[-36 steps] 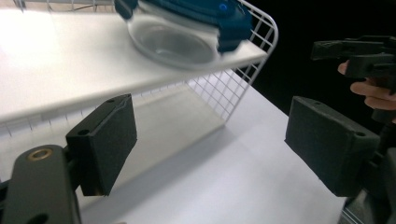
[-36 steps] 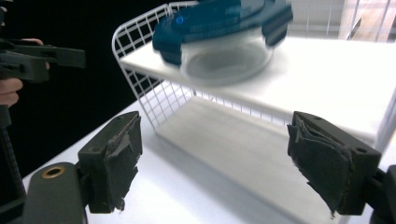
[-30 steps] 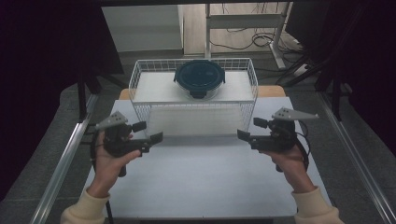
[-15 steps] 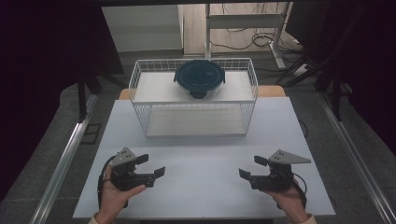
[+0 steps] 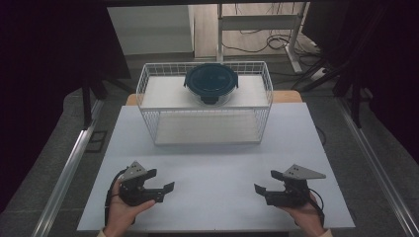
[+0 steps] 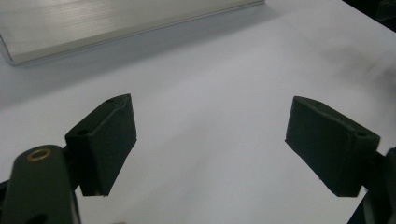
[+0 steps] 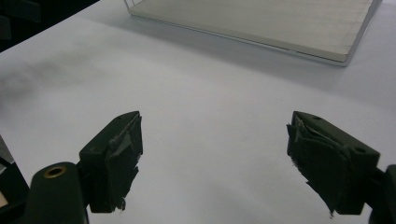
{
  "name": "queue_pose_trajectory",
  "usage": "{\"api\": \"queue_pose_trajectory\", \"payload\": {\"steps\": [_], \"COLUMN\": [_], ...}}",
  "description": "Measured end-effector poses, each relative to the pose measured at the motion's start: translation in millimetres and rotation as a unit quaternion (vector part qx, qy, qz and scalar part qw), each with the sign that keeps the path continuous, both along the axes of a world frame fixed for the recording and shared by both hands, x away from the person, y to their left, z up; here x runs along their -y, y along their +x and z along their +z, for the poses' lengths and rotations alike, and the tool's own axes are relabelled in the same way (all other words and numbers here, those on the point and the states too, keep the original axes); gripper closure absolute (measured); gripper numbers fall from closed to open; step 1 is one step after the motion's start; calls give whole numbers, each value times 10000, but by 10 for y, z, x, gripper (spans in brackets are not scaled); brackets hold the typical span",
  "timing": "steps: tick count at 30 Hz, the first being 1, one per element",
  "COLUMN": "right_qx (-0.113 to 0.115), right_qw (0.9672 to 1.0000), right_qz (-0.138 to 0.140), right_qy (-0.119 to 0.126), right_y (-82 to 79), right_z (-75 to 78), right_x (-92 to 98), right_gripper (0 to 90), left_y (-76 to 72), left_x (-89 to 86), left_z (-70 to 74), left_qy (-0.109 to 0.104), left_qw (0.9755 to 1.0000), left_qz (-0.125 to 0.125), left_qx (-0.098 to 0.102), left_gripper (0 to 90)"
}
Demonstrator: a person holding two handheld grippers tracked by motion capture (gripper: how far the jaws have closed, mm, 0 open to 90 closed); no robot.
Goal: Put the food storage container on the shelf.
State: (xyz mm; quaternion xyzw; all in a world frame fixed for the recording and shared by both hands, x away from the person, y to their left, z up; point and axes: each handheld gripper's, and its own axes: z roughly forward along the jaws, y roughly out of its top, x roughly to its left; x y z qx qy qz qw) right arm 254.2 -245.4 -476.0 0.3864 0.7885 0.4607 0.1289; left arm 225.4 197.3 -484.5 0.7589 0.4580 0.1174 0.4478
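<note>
A white table [image 5: 217, 163] carries a white wire basket [image 5: 148, 94] at its far middle edge.

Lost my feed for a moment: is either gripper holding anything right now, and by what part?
Nothing is held. The left gripper and right gripper both stand open over the bare white table, jaws apart with nothing between them.

1. The right claw [image 7: 215, 163] occupies the bottom of the frame, its two black jaws set wide apart with nothing between them.
2. The pads [image 7: 123, 158] on the inner jaw faces are worn, with ragged, torn edges.
3. A brass-coloured eyelet [image 7: 54, 171] sits at lower left on the left jaw arm.
4. The white surface [image 7: 210, 93] spans the middle of the frame.
5. A pale board in a wire frame [image 7: 261, 23] lies on the surface at upper right.
</note>
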Motion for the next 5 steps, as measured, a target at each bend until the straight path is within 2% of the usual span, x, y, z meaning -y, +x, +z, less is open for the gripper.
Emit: {"api": "queue_pose_trajectory", "payload": {"steps": [5], "right_qx": [106], "right_qw": [9999], "right_qz": [-3], "right_qy": [13], "right_y": [-3], "right_z": [22], "right_x": [7], "right_gripper": [171], "left_y": [-2], "left_x": [-9], "left_z": [23], "left_qy": [-24], "left_qw": [10000], "left_qz": [20], "left_qx": [32], "left_gripper": [161]}}
